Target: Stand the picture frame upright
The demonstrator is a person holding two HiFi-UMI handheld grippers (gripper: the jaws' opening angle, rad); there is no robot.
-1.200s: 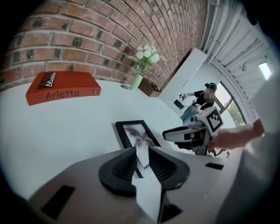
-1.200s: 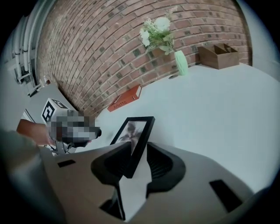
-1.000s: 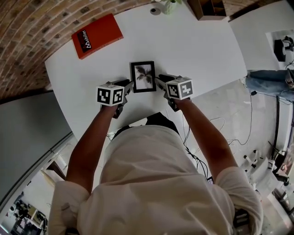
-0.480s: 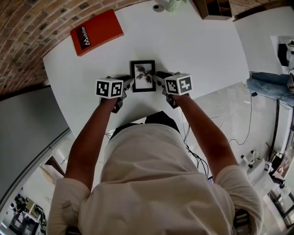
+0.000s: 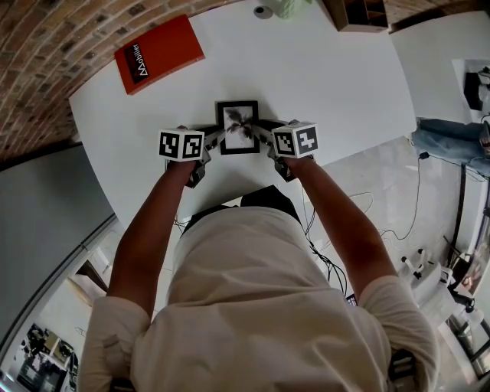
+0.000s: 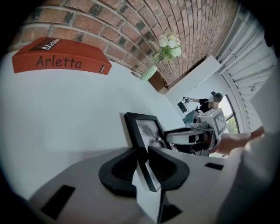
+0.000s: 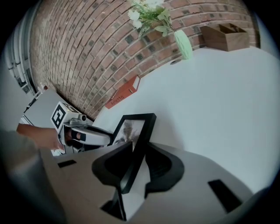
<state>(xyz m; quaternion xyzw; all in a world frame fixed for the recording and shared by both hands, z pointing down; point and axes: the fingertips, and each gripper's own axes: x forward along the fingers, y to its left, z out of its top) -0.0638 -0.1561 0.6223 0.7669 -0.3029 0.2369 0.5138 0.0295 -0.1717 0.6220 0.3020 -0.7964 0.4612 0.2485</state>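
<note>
While both pairs of jaws have just been closing, you hold the picture frame [image 5: 238, 127] by its two sides near the front edge of the white table [image 5: 329, 84]. Its black border and grey print face up toward your head. Your left gripper [image 6: 143, 158] pinches the frame's left side, with the black moulding caught between its two pads. Your right gripper [image 7: 139, 158] pinches the right side in the same way. No view shows whether the frame's lower edge rests on the table or hangs just clear of it.

Farther out on your left, a red book [image 6: 61, 61] lies flat near the table's far edge, well apart from the frame. At the far edge, by the brick wall [image 7: 87, 52], a green vase [image 7: 183, 43] holds white flowers [image 7: 148, 13] with green leaves. To the right of the vase stands an open-topped wooden box [image 7: 227, 35], split by a divider. What lies in its compartments cannot be made out.
</note>
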